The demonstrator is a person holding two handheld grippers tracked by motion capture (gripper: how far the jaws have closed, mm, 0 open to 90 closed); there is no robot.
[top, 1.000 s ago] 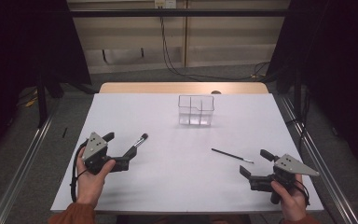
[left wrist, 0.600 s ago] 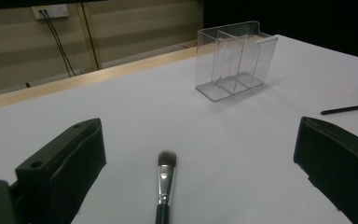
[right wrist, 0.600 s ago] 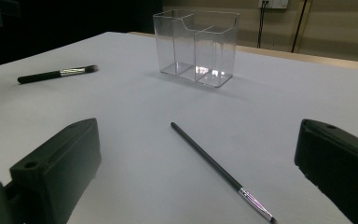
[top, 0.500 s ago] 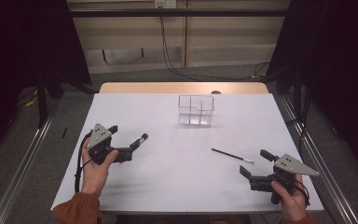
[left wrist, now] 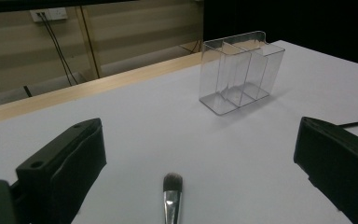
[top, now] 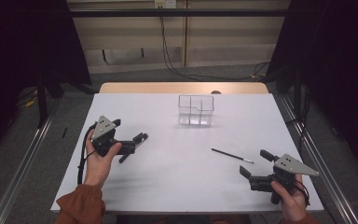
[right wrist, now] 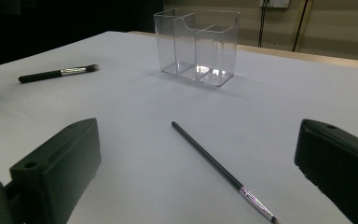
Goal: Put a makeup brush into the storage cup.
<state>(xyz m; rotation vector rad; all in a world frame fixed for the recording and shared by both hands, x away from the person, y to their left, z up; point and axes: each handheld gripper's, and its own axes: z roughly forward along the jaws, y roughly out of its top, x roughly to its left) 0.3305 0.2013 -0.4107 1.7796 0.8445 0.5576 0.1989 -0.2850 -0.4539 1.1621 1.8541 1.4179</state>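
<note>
White and bare, the counter (top: 168,186) carries a clear divided organizer (top: 196,110) toward the far side. My left hand-held gripper (left wrist: 186,182) stands released, its jaws wide around the stubby makeup brush (left wrist: 171,198) lying flat between them. My right hand-held gripper (right wrist: 196,177) gapes too, just short of the thin liner brush (right wrist: 221,172). Both brushes look light, stiff and prone to roll; I'd pinch mid-handle. The stubby brush's handle is cut off below my left view.

Clear divided organiser (top: 196,110) upright mid-table; thick brush (right wrist: 58,73) flat at left; thin, seemingly liner brush (top: 232,155) flat at right
</note>
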